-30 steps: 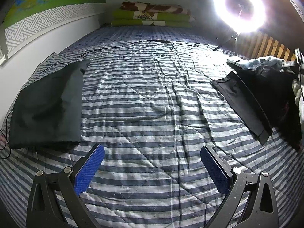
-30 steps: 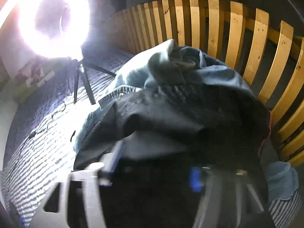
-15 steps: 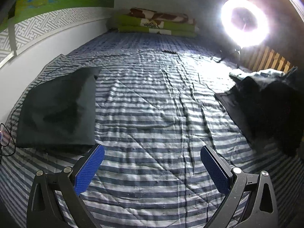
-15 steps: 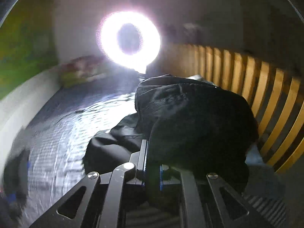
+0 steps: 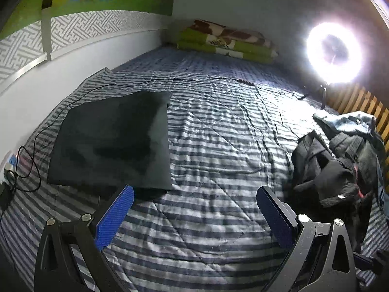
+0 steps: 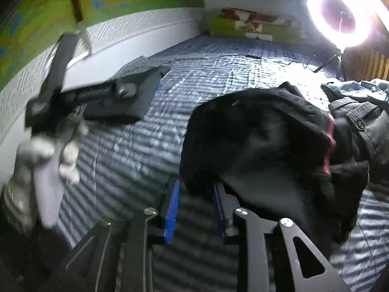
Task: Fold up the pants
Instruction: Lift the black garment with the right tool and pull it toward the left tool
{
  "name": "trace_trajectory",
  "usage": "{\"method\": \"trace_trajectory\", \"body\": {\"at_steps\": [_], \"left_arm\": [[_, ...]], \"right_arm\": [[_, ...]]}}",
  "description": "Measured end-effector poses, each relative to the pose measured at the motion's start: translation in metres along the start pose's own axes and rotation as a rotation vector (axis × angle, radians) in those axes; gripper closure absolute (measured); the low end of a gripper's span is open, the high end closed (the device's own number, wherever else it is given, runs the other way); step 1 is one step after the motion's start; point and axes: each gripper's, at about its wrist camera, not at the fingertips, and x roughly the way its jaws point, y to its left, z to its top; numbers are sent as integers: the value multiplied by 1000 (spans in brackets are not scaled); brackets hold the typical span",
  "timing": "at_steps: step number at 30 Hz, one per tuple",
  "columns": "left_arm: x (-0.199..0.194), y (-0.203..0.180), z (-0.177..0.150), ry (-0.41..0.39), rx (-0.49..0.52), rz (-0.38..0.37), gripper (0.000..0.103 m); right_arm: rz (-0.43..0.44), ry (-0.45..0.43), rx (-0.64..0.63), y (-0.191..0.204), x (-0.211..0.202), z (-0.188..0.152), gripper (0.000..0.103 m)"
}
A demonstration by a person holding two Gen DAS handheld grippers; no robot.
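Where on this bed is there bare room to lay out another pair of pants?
The widest free patch is the striped quilt between the folded dark pants at the wall side and the crumpled clothes pile by the wooden slats. That slat side is crowded; a thin cable crosses farther up.

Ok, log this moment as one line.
left tool: open, empty | right tool: jaws opening, black pants edge between them | folded pants: on bed

A bed (image 5: 218, 160) with a striped quilt holds folded black pants (image 5: 109, 146) at left and a crumpled clothes pile (image 5: 340, 160) at right.
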Motion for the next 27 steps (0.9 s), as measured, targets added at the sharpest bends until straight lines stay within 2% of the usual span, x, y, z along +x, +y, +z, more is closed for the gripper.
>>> {"method": "trace_trajectory", "body": {"at_steps": [1,3,6,7,9,13,17,20,21,23,24,27], "left_arm": [[0,-2,-2,1,11,-4,1],[-1,-8,-3,4,30,-17,1],[-1,-20,-4,8,46,-43,1],[0,-25,-4,10,52,-55,1],[0,-33,-6,17,68,-73,1],[3,-48,-10,27,96,-95,1],[7,-53,-13,41,108,-104,1],[11,-43,-11,56,85,-94,1],[12,-38,-10,65,70,-98,1],[13,-21,-6,80,16,-108,1],[11,-9,-3,78,-16,-103,1],[0,18,3,41,-67,-83,1]], "right_arm": [[-19,-13,0,-5,-9,-4,71],[-69,-43,35,-24,-25,-4,55],[-158,-76,153,-69,-41,-3,46],[-201,-84,211,-97,-45,2,45],[-221,-84,265,-126,-37,9,40],[-160,-22,368,-183,6,31,37],[-64,21,436,-194,47,38,37],[33,10,433,-174,54,39,58],[31,9,419,-164,53,40,77],[62,-9,366,-132,44,45,103],[91,-35,331,-110,37,49,103],[53,-85,184,-48,23,63,103]]}}
